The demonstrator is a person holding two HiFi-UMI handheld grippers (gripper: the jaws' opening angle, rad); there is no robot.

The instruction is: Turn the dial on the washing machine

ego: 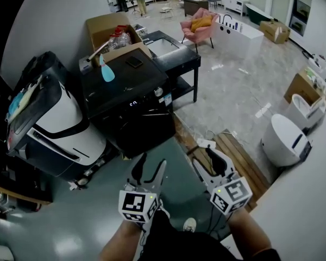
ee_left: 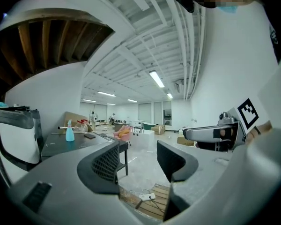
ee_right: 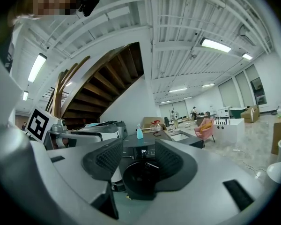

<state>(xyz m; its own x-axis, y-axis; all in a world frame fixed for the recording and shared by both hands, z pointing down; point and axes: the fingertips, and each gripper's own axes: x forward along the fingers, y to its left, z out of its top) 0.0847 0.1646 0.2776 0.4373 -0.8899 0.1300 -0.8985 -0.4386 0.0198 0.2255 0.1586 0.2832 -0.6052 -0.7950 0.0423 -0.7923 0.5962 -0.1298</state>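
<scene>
Dial on the black washing machine (ego: 137,126), too small to make out, probably turns stiffly, pinched by its rim; left gripper (ego: 153,162) and right gripper (ego: 206,157) gape empty.

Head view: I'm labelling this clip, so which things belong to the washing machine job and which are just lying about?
For the job: washing machine, left gripper, right gripper.
Lying about: spray bottle, cardboard box, pink armchair, power strip.

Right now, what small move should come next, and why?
Probably step closer, bringing the right gripper toward the black washing machine. Its jaws stand open and empty, and its view frames the machine's lit panel, yet bare floor separates them. The dial is too small to make out.
</scene>
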